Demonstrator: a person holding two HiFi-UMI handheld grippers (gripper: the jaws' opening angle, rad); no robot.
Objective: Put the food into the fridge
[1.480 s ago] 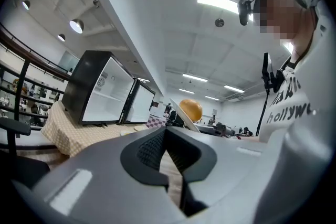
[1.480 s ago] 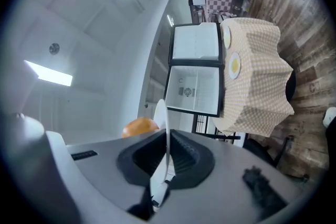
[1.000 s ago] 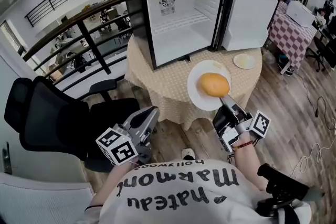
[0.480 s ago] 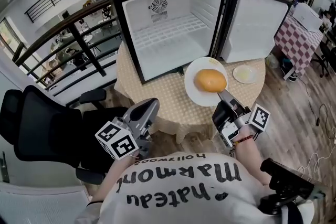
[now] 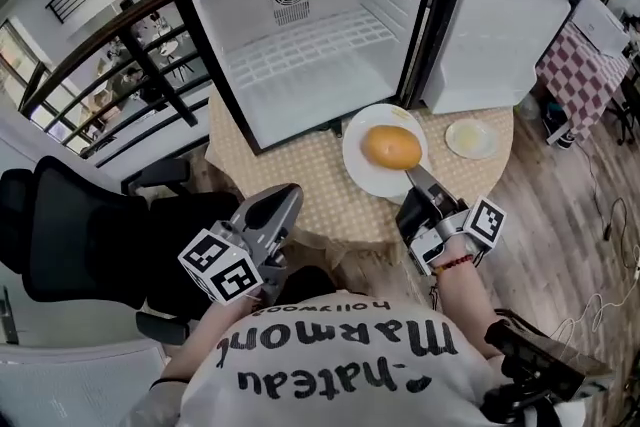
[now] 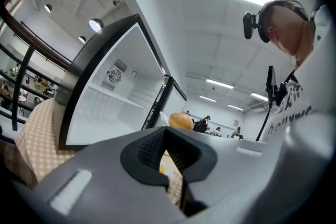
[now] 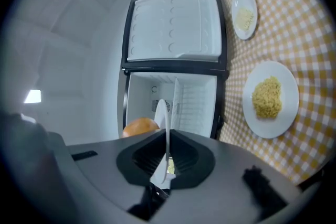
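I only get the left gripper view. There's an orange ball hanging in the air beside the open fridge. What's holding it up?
Observer: It's a round bun lying on a white plate that is held above the table.
Visitor: And what holds the plate?
Observer: The right gripper, clamped shut on the plate's near rim.
Visitor: Is there other food around?
Observer: Yes. The right gripper view shows a second plate on the checked tablecloth, with a heap of yellow noodle-like food on it.
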